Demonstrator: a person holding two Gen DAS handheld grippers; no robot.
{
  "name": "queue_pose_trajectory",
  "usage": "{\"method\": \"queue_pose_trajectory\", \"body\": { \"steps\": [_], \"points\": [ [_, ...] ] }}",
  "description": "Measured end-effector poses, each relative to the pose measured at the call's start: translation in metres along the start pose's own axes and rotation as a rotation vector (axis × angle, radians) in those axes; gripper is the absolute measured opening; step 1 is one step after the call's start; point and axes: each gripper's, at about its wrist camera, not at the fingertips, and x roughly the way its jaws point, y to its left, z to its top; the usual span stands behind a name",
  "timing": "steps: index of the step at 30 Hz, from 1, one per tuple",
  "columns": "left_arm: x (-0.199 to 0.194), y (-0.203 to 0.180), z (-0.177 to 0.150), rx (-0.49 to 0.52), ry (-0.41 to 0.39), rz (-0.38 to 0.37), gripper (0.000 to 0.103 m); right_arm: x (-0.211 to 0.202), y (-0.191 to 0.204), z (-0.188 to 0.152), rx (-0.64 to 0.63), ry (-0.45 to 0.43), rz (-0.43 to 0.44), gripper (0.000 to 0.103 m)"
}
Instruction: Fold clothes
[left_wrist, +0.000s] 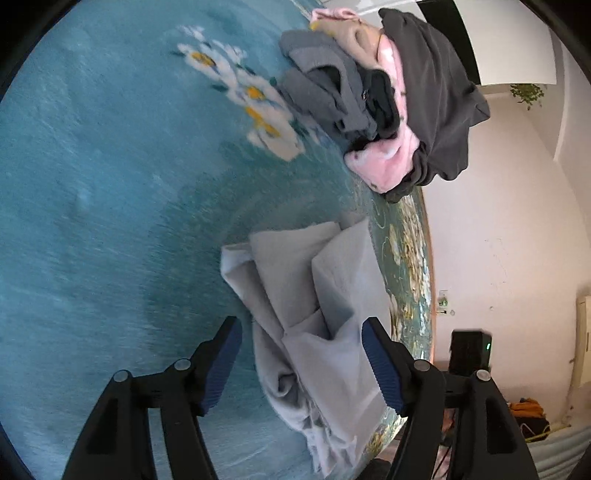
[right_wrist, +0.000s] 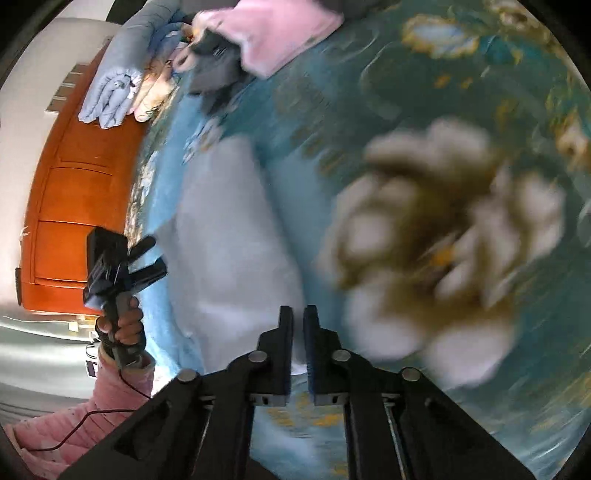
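Left wrist: teal floral bedspread, pink wall

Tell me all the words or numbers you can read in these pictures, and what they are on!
There are none to read.
The folded light grey garment is plain.
The pile of clothes shows no print or tag that can be made out.
The black box by the wall has only a small green light, no letters.
The white wall plate is too small to read.
The right wrist view is too blurred for any text.
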Motion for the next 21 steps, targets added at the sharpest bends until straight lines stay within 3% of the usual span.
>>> {"method": "queue_pose_trajectory", "body": {
  "steps": [3,8,9,12,15,18,21],
  "points": [
    [-0.002,-0.004,0.002,0.013,-0.032,0.041,0.071,-0.009,-0.009,-0.019,0.059,-0.087,0.028,0.002],
    [-0.009,0.004,0.014,-0.004,-0.038,0.032,0.072,-0.023,-0.023,-0.052,0.156,-0.231,0.075,0.006],
    [-0.007,0.003,0.018,0.001,-0.031,0.028,0.072,-0.026,-0.026,-0.058,0.176,-0.26,0.084,0.011],
    [0.003,-0.003,0.028,0.032,0.006,0.02,0.073,-0.02,-0.03,-0.087,0.256,-0.323,0.136,0.054],
    [0.017,-0.012,0.033,0.073,0.061,0.028,0.073,0.006,-0.029,-0.128,0.364,-0.355,0.211,0.055],
    [0.03,-0.021,0.036,0.11,0.112,0.031,0.074,0.028,-0.025,-0.146,0.435,-0.401,0.199,0.054],
    [0.042,-0.027,0.037,0.132,0.149,0.022,0.075,0.029,-0.01,-0.144,0.395,-0.421,0.141,0.055]
  ]
}}
